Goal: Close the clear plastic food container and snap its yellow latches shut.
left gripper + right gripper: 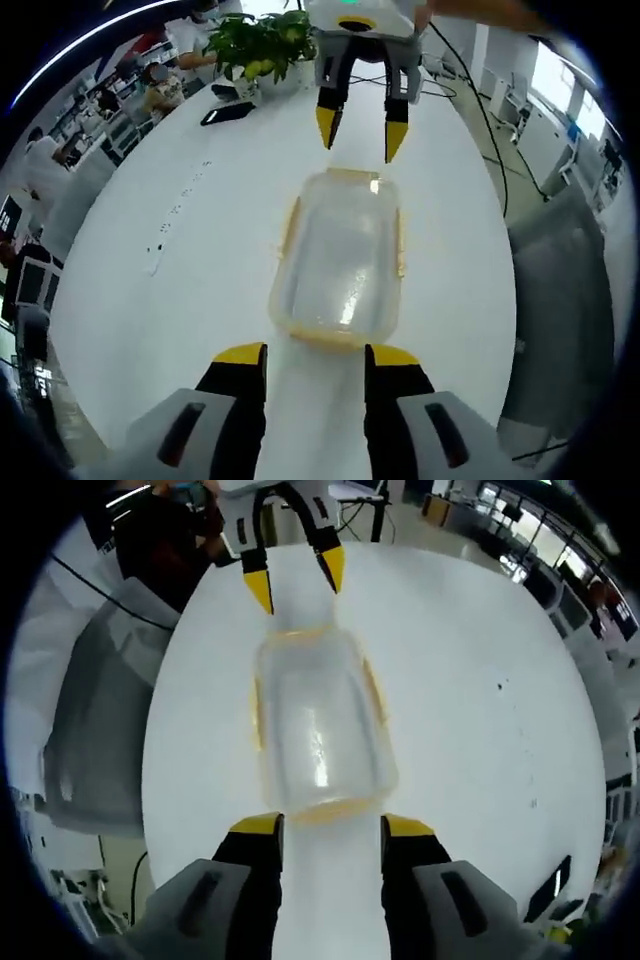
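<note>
A clear plastic food container point(340, 255) lies flat on the white table point(180, 260), with its lid resting on top and yellow latches point(401, 245) along its edges. I cannot tell whether the latches are snapped. My left gripper point(316, 360) stands open just short of the container's near end, nothing between its jaws. My right gripper point(362, 135) faces it from the far end, open and a little clear of the container. In the right gripper view the container point(318, 725) lies just ahead of the right gripper point(333, 830), with the left gripper point(296, 580) beyond it.
A potted green plant point(262, 45) and a black phone point(227, 113) sit at the table's far end, with black cables point(470, 90) trailing off beside them. A grey chair point(95, 730) stands by the table edge. People sit at desks point(150, 85) beyond.
</note>
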`<state>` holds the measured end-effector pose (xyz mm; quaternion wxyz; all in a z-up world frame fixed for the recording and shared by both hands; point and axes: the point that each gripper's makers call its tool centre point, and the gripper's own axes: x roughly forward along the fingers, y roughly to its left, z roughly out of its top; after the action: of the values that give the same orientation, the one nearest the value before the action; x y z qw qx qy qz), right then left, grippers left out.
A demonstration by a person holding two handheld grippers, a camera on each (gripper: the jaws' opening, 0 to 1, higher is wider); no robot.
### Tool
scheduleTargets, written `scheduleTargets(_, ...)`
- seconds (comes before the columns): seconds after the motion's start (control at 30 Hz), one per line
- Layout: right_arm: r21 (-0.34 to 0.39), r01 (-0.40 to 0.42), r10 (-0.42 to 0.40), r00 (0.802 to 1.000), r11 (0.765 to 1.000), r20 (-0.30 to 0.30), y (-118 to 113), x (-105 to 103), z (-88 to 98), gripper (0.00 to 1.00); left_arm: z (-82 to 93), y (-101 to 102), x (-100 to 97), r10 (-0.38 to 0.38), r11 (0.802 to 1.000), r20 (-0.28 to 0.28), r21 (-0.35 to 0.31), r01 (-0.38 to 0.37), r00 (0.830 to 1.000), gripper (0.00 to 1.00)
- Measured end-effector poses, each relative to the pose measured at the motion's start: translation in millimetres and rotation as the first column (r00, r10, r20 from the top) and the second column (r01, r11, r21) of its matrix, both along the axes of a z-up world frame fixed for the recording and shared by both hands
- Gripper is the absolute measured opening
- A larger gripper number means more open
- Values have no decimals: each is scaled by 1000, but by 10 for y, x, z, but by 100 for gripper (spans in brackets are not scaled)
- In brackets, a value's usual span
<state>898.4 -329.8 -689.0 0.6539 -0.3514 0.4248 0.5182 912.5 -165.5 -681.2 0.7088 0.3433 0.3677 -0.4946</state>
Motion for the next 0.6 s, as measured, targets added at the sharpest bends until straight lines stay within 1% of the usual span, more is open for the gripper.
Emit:
scheduleTargets(0.03, 9, 29, -29, 1000, 1000, 7, -1, 8, -1, 35, -2, 4, 1, 27, 1000, 5, -8, -27, 1000, 32)
scheduleTargets(0.13, 30, 59, -60, 998, 998, 29, 7, 3, -11, 35, -38, 13, -25, 83, 996, 1, -31, -83, 997, 32)
scheduleTargets(0.23, 56, 101, -104, 994, 993, 44, 25, 1, -27, 35, -76, 43, -25, 132, 990, 13, -48, -132, 991, 31)
scheduleTargets(0.33, 100, 153, -159, 986, 983, 58, 66, 18, -23, 35, -73, 50, -10, 210, 973, 18, -97, -208, 977, 30)
scheduleTargets(0.37, 114, 172, -179, 982, 979, 60, 75, 27, -19, 35, -70, 50, -9, 217, 971, 20, -104, -214, 976, 29)
scheduleTargets(0.4, 139, 199, -209, 976, 970, 63, 94, 43, -10, 34, -67, 55, -7, 241, 964, 27, -124, -236, 970, 29)
scheduleTargets(0.43, 154, 218, -230, 971, 964, 66, 102, 54, -6, 34, -74, 64, -9, 251, 961, 29, -127, -245, 968, 29)
scheduleTargets(0.53, 199, 283, -301, 951, 938, 70, 111, 95, -7, 32, -95, 60, -21, 331, 927, -8, -182, -327, 944, 28)
scheduleTargets(0.57, 206, 288, -308, 949, 935, 73, 110, 96, -9, 32, -115, 80, -9, 357, 915, -15, -194, -353, 934, 28)
scheduleTargets(0.6, 221, 305, -328, 942, 926, 75, 112, 101, -12, 31, -125, 89, -4, 364, 912, -14, -200, -359, 931, 28)
